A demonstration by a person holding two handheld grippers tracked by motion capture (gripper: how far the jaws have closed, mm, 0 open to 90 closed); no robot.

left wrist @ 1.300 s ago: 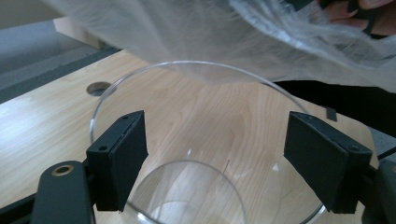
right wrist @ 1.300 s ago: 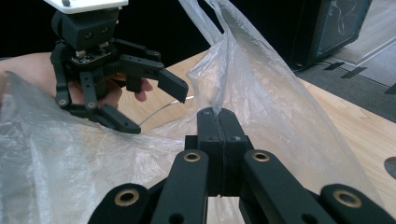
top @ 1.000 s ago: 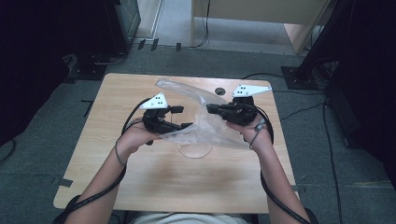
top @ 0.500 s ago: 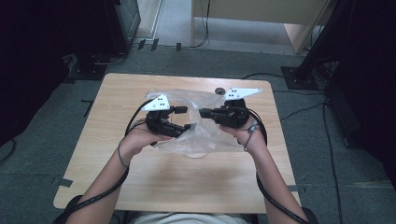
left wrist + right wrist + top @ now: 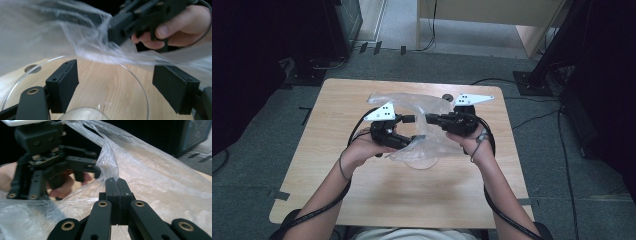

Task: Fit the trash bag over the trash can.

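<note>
Over the middle of the wooden bench (image 5: 362, 200), a clear plastic bag (image 5: 422, 107), crumpled and lifted between two hands. Right tool (image 5: 116, 186) clenched tight on a pinch of the bag's film, jaws pressed flat together (a twist of plastic rising just above them). Left tool (image 5: 115, 82) released, jaws well apart, nothing between them, the bag's edge drifting just beyond. Under the bag, resting on the bench, a clear glass bowl (image 5: 135, 82), its rim curving between the left tool's jaws in the left gripper view. Both tools close together, pointing toward each other.
</note>
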